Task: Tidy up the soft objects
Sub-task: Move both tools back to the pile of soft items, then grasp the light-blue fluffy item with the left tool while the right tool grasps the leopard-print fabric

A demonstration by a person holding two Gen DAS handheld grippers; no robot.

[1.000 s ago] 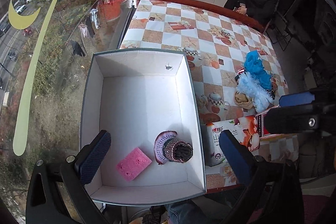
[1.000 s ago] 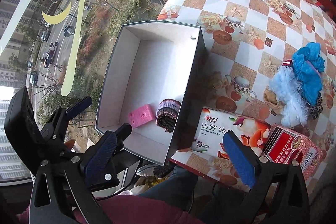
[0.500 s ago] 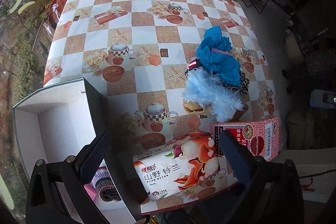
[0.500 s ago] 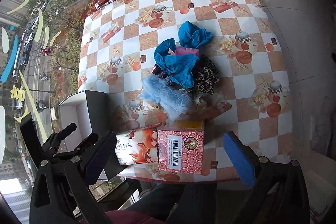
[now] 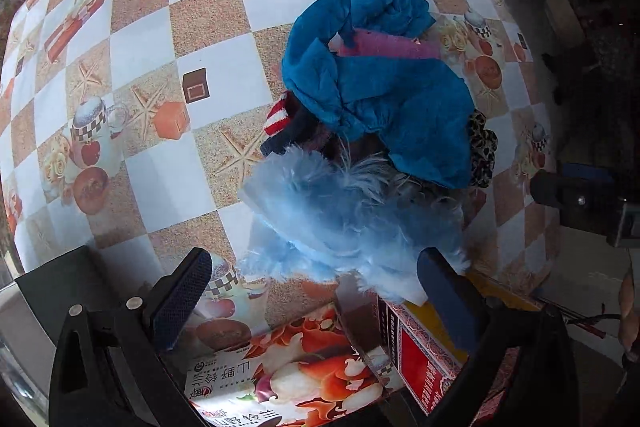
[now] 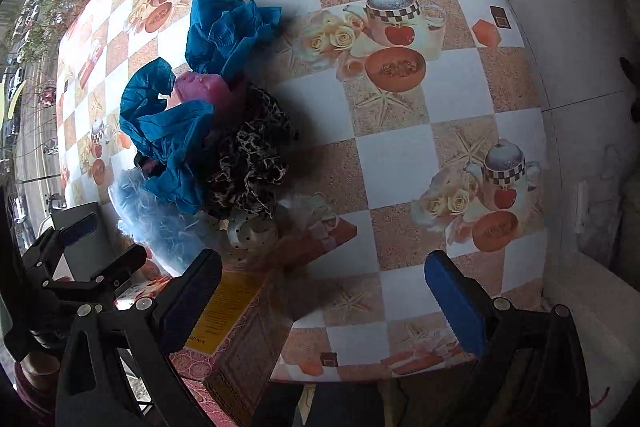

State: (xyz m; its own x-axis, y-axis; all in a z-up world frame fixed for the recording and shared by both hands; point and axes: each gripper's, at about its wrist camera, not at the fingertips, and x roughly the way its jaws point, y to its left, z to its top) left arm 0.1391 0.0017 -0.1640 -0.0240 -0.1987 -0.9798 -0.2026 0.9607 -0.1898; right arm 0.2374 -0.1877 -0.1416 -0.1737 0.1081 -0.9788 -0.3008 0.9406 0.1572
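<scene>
Presently, left gripper [image 5: 316, 301] is held spread above the light blue fluffy item [image 5: 352, 215] | right gripper [image 6: 324, 291] is held spread over bare tablecloth [image 6: 400, 163] | pile's blue cloth [image 5: 380, 87] is stretched diagonally, away from the cartons [image 5: 304, 375].

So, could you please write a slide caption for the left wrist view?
Open left gripper hovers over a fluffy light-blue item beside crumpled blue cloth on the checkered table.

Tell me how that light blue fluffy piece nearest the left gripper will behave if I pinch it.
The light blue fluffy piece looks floppy and probably light: wispy fibres, no firm edge, so it should sag. It lies against the blue cloth, which may drag along. The open left gripper may catch only loose fibres.
</scene>
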